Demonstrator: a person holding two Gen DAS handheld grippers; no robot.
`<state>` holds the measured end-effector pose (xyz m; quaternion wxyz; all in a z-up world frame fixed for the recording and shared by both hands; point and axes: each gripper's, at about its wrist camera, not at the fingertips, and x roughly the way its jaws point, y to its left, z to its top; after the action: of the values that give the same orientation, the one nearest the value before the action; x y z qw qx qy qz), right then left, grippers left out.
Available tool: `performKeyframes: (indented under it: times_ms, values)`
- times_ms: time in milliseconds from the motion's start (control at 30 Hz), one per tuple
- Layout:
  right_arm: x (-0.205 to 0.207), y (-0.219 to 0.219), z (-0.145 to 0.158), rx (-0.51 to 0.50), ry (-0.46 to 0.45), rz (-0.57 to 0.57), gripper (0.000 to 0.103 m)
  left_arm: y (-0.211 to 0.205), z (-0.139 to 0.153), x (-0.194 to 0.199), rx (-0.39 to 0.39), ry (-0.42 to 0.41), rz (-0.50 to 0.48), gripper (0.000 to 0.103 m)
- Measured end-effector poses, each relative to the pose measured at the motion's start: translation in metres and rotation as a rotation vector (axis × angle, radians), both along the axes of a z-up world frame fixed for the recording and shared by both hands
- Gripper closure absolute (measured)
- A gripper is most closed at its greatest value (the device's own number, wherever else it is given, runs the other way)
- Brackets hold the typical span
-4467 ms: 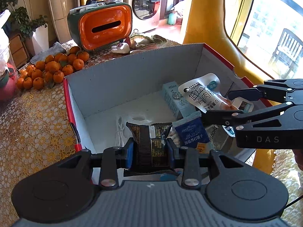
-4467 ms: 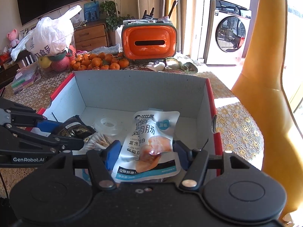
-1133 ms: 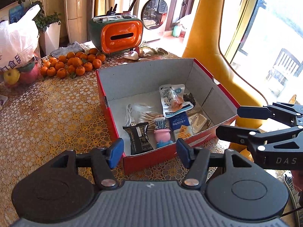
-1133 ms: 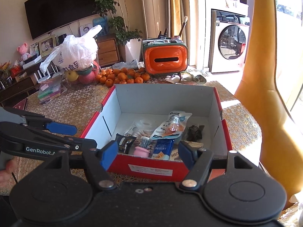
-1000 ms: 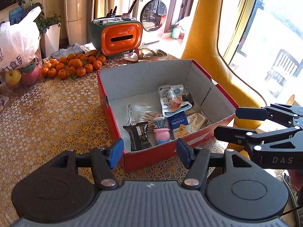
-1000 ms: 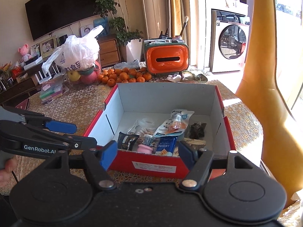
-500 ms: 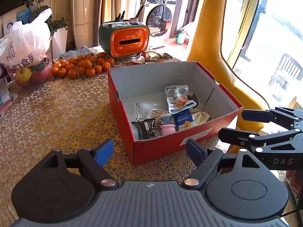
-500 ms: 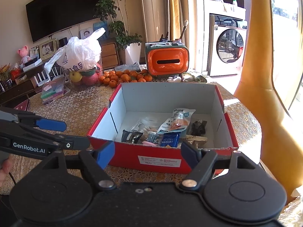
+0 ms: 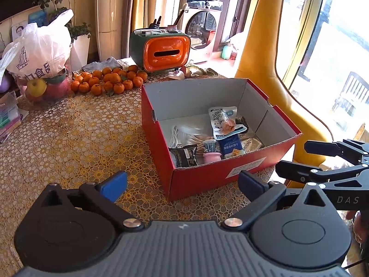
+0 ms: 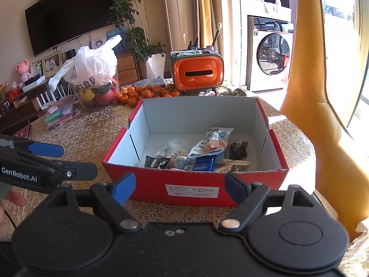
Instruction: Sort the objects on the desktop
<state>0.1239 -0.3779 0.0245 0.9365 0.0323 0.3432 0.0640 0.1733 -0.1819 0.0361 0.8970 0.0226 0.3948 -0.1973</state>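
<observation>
Television (image 10: 69, 11) shows only in the right view. Both tools, left tool (image 9: 182, 182) and right tool (image 10: 180, 185), are spreading, empty, near the filled red box (image 9: 207, 180) on the lace-covered surface (image 9: 69, 143).

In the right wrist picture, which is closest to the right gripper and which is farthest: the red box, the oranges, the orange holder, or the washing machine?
From the right gripper, whose jaws are opening with nothing between them:
1. Red box, right in front.
2. Oranges, behind the box, to the left.
3. Orange holder, just behind the oranges, at the table's far edge.
4. Washing machine, beyond the table, to the right.
</observation>
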Motion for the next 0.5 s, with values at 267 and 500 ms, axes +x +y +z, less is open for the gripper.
performKeyframes:
  times_ms: [267,500]
  values:
    - [-0.013,0.004,0.000,-0.018,-0.040,-0.019,0.018,0.001,0.000,-0.012,0.026,-0.026,0.016,0.000]
    - [-0.024,0.007,0.000,-0.010,-0.049,-0.035,0.018,0.000,0.006,-0.025,0.021,-0.039,0.010,0.000]
